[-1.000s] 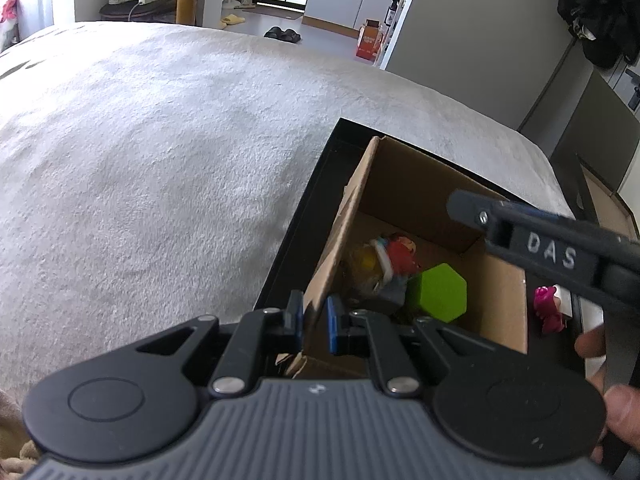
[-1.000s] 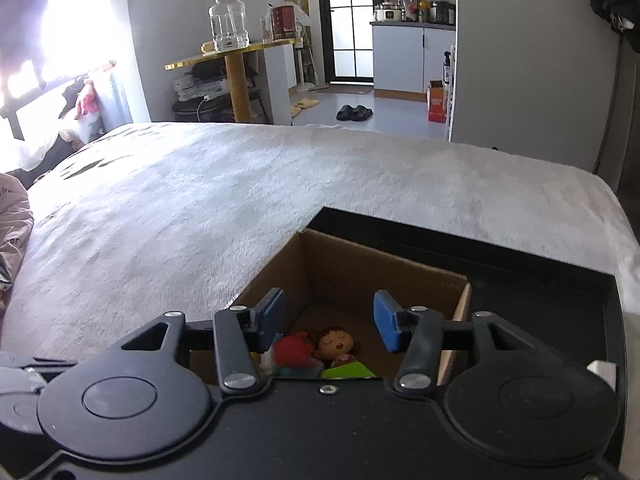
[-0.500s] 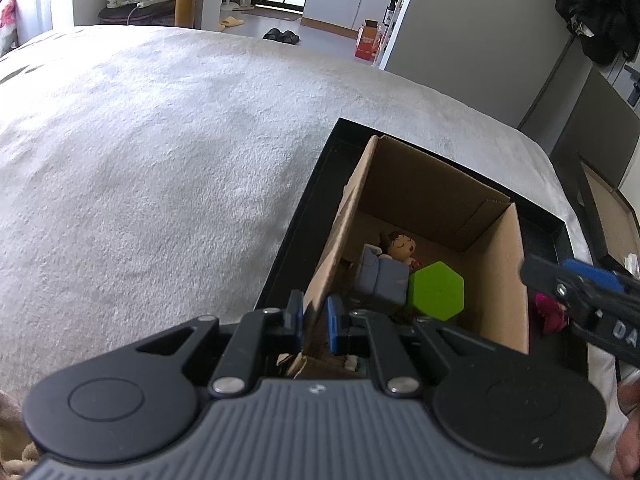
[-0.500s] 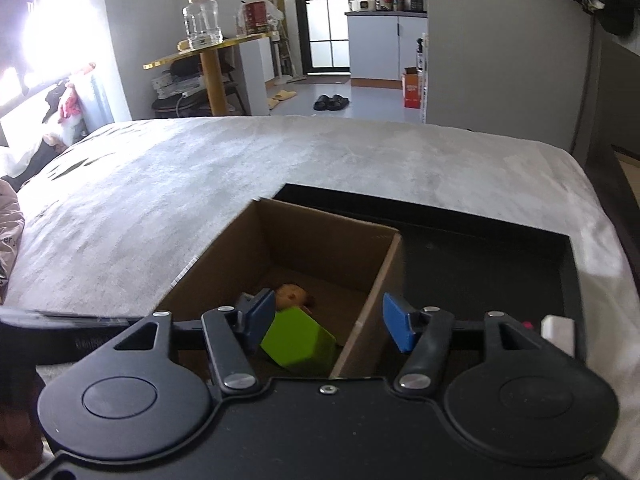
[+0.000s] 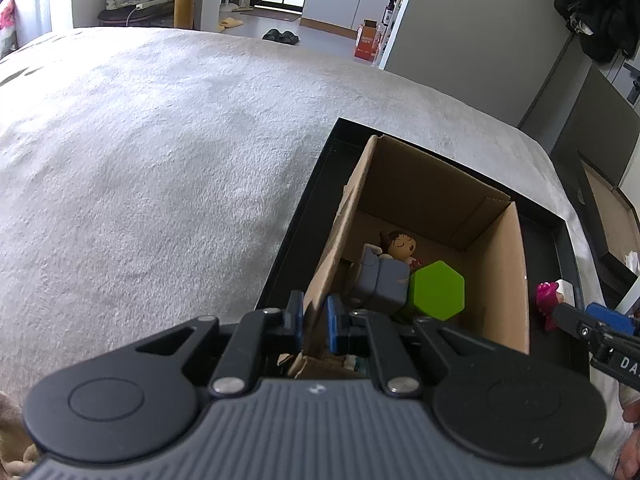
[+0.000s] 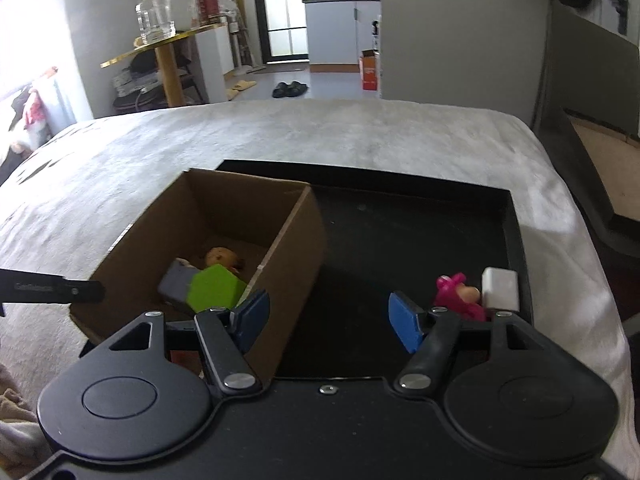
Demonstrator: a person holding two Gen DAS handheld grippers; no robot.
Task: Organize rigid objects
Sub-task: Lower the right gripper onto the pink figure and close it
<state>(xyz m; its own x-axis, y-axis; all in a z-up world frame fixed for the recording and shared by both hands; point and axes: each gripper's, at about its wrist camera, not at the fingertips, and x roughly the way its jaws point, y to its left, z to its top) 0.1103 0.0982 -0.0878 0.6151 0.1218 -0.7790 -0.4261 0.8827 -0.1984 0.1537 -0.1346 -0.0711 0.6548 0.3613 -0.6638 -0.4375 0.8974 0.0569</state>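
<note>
A cardboard box (image 5: 504, 280) stands in a black tray (image 5: 296, 248) on the bed. It holds a green hexagonal block (image 5: 438, 290), a grey block (image 5: 380, 284) and a doll figure (image 5: 400, 244). My left gripper (image 5: 313, 326) is shut on the box's near left wall. My right gripper (image 6: 330, 316) is open and empty above the tray (image 6: 400, 240), right of the box (image 6: 292, 276). A pink toy (image 6: 456, 292) and a white block (image 6: 500, 288) lie on the tray just right of its right finger. The pink toy also shows in the left wrist view (image 5: 546, 302).
The grey blanket (image 5: 160, 160) covers the bed around the tray. Another dark tray with cardboard (image 6: 600, 152) sits off the bed's right edge. A gold side table (image 6: 168, 64) with a jar stands beyond the bed, with a kitchen behind.
My right gripper has moved right, from over the box to over the open tray near the pink toy. The left gripper has kept its hold on the box wall.
</note>
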